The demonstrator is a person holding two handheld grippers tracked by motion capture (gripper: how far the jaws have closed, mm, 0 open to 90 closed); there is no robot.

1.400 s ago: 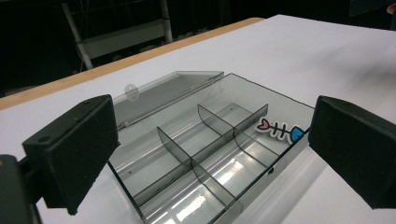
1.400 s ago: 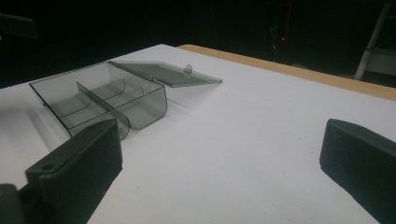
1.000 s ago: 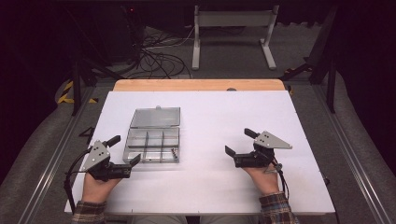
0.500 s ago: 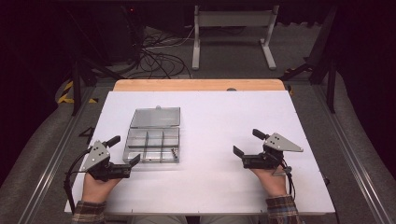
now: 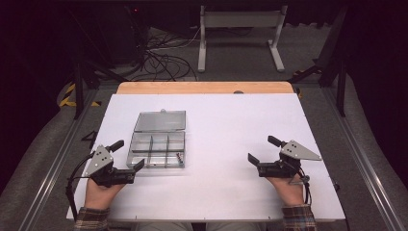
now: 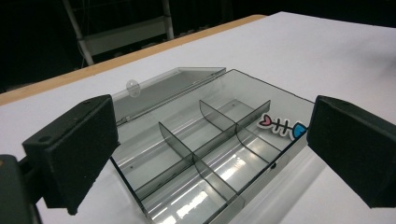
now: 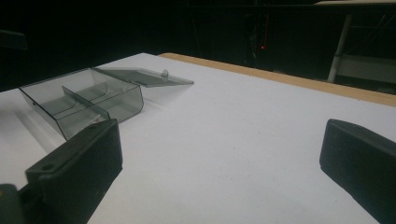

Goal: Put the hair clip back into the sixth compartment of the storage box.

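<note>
Moved since the earlier frames: right gripper (image 5: 262, 155), now farther right and a little nearer the table's near edge, well apart from the clear compartment box (image 5: 157, 149); left gripper (image 5: 129, 155) unchanged in place. Left gripper held low beside the box's near left corner, jaws spread wide, nothing between them, one jaw tip just beside the box's front wall in the high view. Right gripper likewise spread, gripping nothing, over bare white table (image 5: 226, 130). Box lying on the left half of the table, lid (image 5: 160, 121) swung fully open and flat behind it, 6 compartments marked off by smoky dividers (image 6: 219, 135). Fish sticker (image 6: 282, 127) on the inner right wall in the left gripper view. Wooden strip (image 5: 204, 87) along the table's far edge
</note>
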